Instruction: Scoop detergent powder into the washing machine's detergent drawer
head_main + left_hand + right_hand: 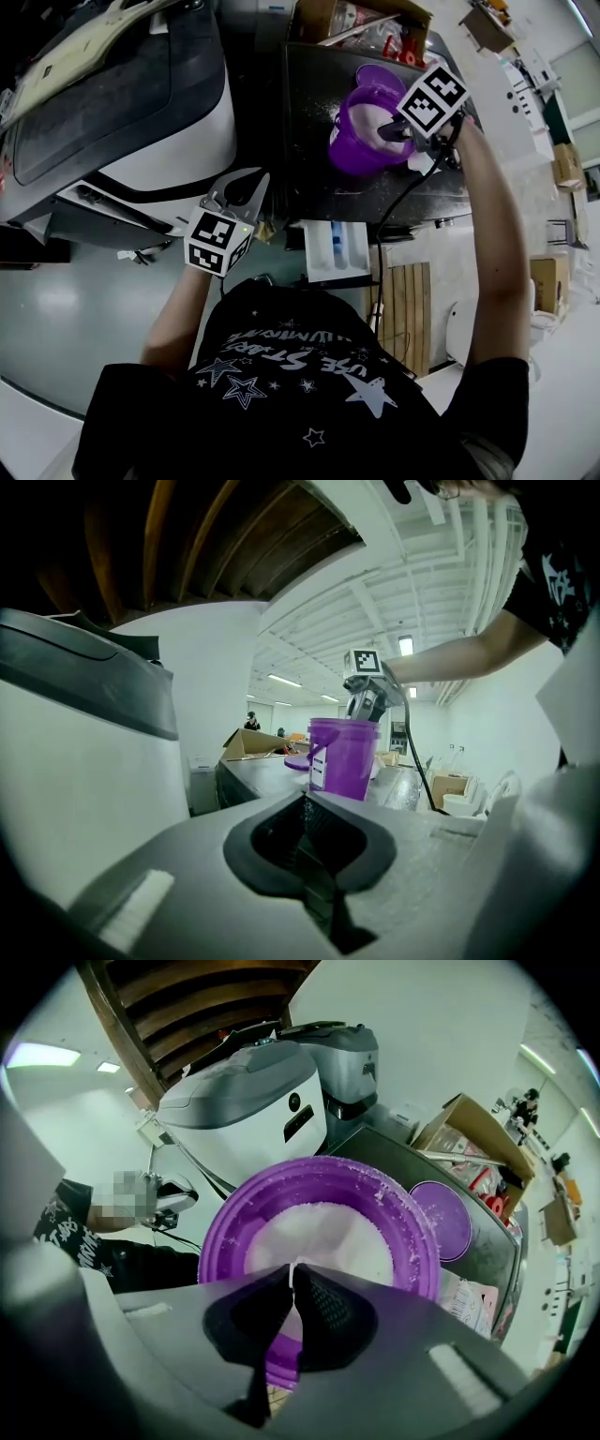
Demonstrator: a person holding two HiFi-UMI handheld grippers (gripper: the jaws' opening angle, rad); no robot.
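A purple bucket (361,141) of white detergent powder (323,1232) stands on the dark top of the washing machine (309,112). My right gripper (392,131) hangs over the bucket's mouth. Its jaws (293,1267) are shut on a thin white sliver, which looks like the handle of a scoop lying in the powder. The white detergent drawer (336,251), with a blue insert, is pulled out of the machine's front below the bucket. My left gripper (248,183) is held left of the drawer, shut and empty, and it faces the bucket (342,757).
A white and black top-loading machine (141,112) fills the left side. The bucket's purple lid (441,1218) lies on the dark top beside an open cardboard box (469,1133). A wooden pallet (405,314) lies on the floor to the right. The right gripper's cable (398,202) hangs past the drawer.
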